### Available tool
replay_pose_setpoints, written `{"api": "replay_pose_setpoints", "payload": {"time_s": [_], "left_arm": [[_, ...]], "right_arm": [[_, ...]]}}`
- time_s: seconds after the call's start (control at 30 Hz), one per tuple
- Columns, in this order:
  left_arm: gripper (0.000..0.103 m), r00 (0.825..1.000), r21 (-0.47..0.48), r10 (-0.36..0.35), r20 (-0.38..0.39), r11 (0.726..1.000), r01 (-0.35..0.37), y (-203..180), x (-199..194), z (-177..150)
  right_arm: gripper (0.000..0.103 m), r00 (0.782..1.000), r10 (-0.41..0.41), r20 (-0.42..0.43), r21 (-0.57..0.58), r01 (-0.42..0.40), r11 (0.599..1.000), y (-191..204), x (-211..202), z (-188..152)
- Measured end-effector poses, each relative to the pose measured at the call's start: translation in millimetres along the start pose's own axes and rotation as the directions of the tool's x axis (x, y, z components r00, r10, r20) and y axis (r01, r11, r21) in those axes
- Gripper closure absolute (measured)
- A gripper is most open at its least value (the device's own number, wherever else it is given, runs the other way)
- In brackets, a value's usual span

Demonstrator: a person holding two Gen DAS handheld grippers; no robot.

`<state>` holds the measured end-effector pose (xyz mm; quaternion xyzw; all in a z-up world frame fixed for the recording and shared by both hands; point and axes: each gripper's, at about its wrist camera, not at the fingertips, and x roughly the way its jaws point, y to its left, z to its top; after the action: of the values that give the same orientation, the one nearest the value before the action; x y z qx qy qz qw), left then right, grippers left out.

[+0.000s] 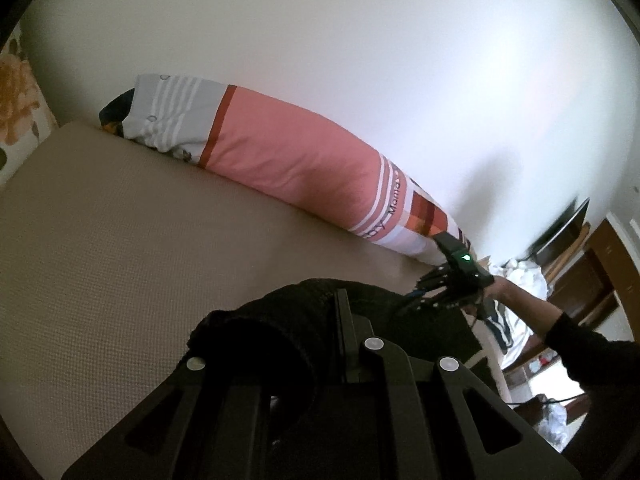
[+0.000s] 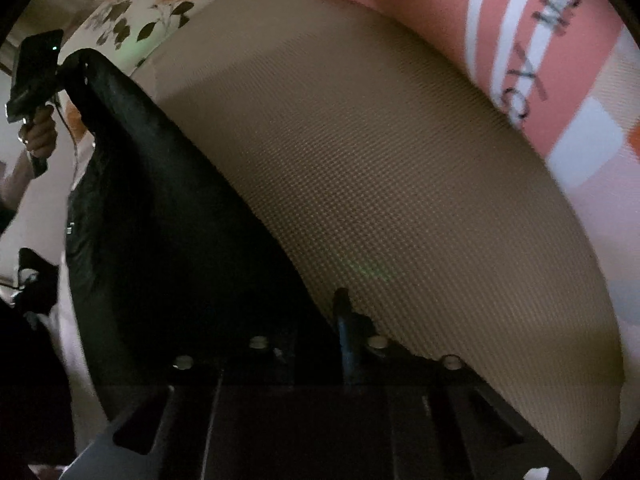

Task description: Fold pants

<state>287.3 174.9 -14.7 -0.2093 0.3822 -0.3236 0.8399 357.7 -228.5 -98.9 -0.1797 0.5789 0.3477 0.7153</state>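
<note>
The black pants (image 1: pixel 280 320) hang stretched between my two grippers above a beige textured mattress (image 1: pixel 120 240). My left gripper (image 1: pixel 336 320) is shut on one end of the pants, the cloth bunched over its fingers. My right gripper (image 1: pixel 416 292) shows in the left wrist view at the far end, shut on the other end of the pants. In the right wrist view the pants (image 2: pixel 160 208) run from my right gripper (image 2: pixel 340 308) up to the left gripper (image 2: pixel 80 64), held in a hand at the upper left.
A long pink striped bolster pillow (image 1: pixel 288 152) lies along the white wall (image 1: pixel 400 60) at the mattress's far edge. A floral pillow (image 2: pixel 160 4) sits at the mattress end. Wooden furniture (image 1: pixel 600 272) and white laundry (image 1: pixel 520 272) stand beyond the bed.
</note>
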Motion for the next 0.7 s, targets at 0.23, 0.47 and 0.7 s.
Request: {"api": "replay_pose_setpoints", "payload": {"time_s": [0.23, 0.47, 0.7], "left_arm": [[0.093, 0.999, 0.021, 0.044, -0.002, 0.999, -0.044, 0, -6, 0], [0.092, 1.0, 0.101, 0.011, -0.017, 0.995, -0.01, -25, -45, -20], [0.09, 0.996, 0.163, 0.005, -0.091, 0.987, 0.01, -44, -94, -82]], "right_arm": [[0.094, 0.95, -0.275, 0.151, 0.058, 0.269, 0.961, 58, -40, -29], [0.095, 0.891, -0.381, 0.246, 0.152, 0.353, 0.923, 130, -94, -88], [0.096, 0.891, -0.368, 0.266, 0.226, 0.314, 0.922, 203, -93, -152]]}}
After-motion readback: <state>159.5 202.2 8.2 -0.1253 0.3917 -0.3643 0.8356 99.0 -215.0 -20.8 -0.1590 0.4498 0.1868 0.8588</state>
